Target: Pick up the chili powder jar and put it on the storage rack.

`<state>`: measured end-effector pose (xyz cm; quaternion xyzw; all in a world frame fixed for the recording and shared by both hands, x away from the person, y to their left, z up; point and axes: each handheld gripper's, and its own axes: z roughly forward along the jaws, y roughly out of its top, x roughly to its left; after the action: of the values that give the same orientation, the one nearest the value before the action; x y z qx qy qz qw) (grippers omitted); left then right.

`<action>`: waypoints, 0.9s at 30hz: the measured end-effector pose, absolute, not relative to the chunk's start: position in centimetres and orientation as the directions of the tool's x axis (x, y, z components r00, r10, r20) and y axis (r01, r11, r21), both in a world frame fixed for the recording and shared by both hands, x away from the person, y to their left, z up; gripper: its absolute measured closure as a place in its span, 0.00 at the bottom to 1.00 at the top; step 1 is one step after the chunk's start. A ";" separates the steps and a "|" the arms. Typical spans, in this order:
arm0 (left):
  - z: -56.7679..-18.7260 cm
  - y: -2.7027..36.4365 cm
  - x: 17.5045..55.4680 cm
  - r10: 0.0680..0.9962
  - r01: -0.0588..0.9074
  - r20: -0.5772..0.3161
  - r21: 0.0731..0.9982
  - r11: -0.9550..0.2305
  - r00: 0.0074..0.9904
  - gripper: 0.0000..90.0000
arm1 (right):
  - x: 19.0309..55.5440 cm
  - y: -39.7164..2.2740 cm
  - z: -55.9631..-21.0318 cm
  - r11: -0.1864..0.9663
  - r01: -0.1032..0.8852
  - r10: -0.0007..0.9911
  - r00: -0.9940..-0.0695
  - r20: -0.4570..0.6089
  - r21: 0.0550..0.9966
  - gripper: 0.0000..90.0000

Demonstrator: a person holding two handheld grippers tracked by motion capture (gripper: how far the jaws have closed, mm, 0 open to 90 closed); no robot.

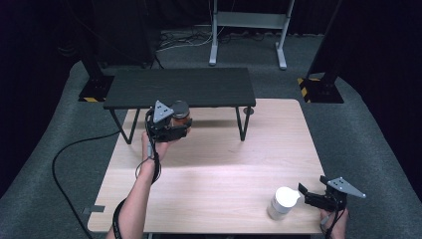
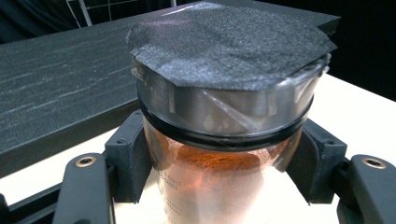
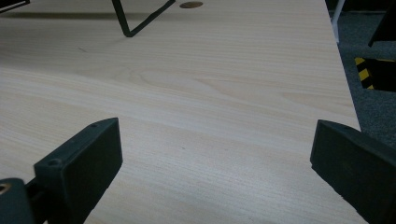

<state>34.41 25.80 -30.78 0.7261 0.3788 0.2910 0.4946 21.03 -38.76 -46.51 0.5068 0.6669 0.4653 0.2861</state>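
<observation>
Left gripper [image 1: 171,130] clamps the amber jar [image 1: 180,115] at the black shelf's [image 1: 179,87] front edge, not yet placed; right gripper [image 1: 312,195] waits, fingers spread, beside the white bottle [image 1: 282,202] on the table [image 1: 219,169].

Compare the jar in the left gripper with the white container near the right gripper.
The jar is clear with orange-brown contents and a dark lid; the white container is opaque with a white lid. The jar is clamped in the left gripper by the black shelf; the container stands free beside the open right gripper. Both are upright.
</observation>
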 end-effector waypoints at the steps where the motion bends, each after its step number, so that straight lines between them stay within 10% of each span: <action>1: -30.8 25.8 34.4 0.838 0.262 0.048 0.939 -0.224 0.544 0.35 | 21.0 -38.8 -46.5 0.053 0.410 0.942 -0.323 0.090 0.911 0.01; 27: -28.6 26.1 34.3 0.830 0.236 0.048 0.948 -0.213 0.556 0.35 | 21.1 -38.7 -46.5 0.054 0.411 0.943 -0.321 0.090 0.910 0.01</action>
<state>34.34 26.08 -28.59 0.7216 0.3692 0.2929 0.5072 21.06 -38.74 -46.49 0.5076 0.6670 0.4643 0.2862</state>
